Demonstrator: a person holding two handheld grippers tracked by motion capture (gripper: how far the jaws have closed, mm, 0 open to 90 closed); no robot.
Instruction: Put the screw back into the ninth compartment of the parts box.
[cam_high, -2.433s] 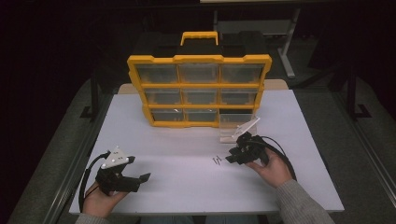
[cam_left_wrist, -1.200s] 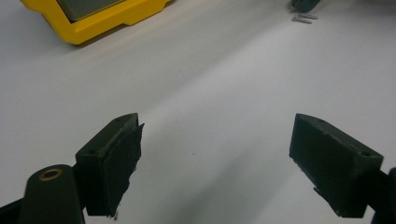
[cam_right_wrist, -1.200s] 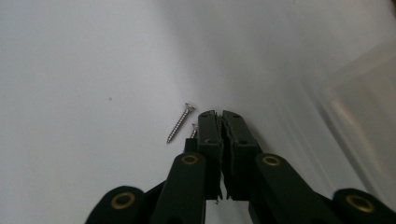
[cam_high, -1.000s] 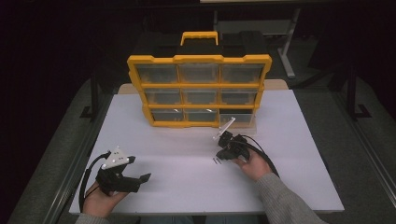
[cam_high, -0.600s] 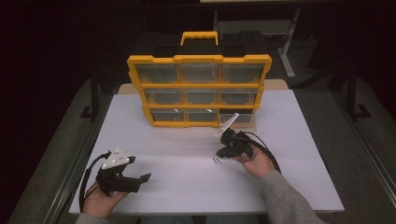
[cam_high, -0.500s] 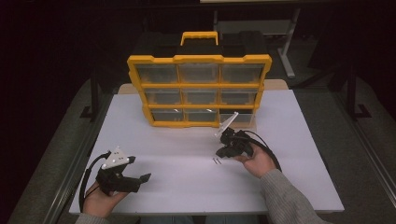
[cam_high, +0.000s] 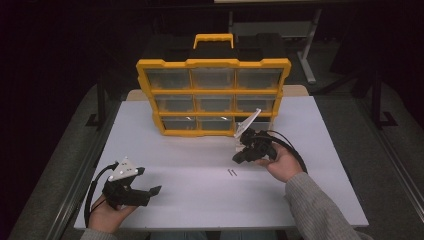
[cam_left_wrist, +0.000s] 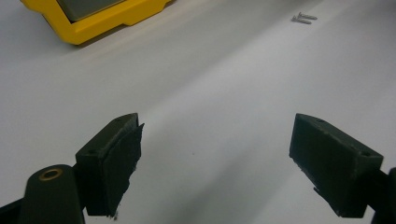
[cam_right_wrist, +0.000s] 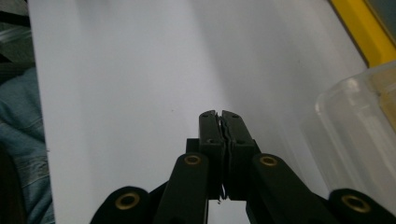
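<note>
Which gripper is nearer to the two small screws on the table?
Right. The right gripper hovers just behind the screws, jaws shut. The left gripper rests far off, near the front-left table edge.

A workshop or lab bench: white table (cam_high: 210, 175), yellow small-parts drawer organiser (cam_high: 213, 97), dark surroundings.

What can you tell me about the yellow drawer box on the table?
The yellow drawer box stands upright at the far side of the white table. It looks like plastic: a yellow frame, a yellow handle on its black top, and nine clear drawers in three rows. The bottom right drawer is pulled out.
</note>
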